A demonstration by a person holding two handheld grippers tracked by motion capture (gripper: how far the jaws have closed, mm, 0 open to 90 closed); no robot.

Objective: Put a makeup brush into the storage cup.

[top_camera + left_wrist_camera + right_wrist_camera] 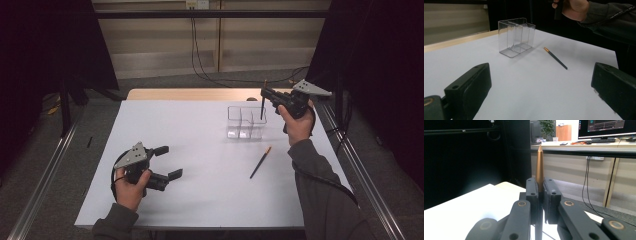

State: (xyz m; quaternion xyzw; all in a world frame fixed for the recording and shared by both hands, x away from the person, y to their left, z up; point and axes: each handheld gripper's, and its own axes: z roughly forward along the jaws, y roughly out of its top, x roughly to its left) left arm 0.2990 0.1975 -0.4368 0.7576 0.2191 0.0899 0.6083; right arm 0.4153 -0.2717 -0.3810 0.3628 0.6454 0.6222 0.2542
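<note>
- The bench (200, 195) is white-topped, with a strip of bare wood along its far edge.
- The clear organiser (245, 121) stands upright on the far right part of the bench; it is a see-through box split into compartments. In the left tool view it (516, 37) stands far left of the loose brush.
- The left tool (167, 162) sits low over the near left part of the bench in the person's left hand (131, 187). Its jaws stand wide apart with nothing between them, well apart from the organiser.
- The right tool (264, 93) is held up at the far right in the person's right hand (296, 125), just above the organiser's right side. Its jaws are clamped on a thin brush.
- The held brush (262, 106) hangs roughly upright from the right tool, its lower end dipping into the organiser; which compartment it is in I cannot tell. In the right tool view its pointed copper-coloured end (539, 167) rises from between the closed jaws.
- The loose brush (260, 162) lies flat on the bench, near and just right of the organiser, its orange-banded end towards the box.
</note>
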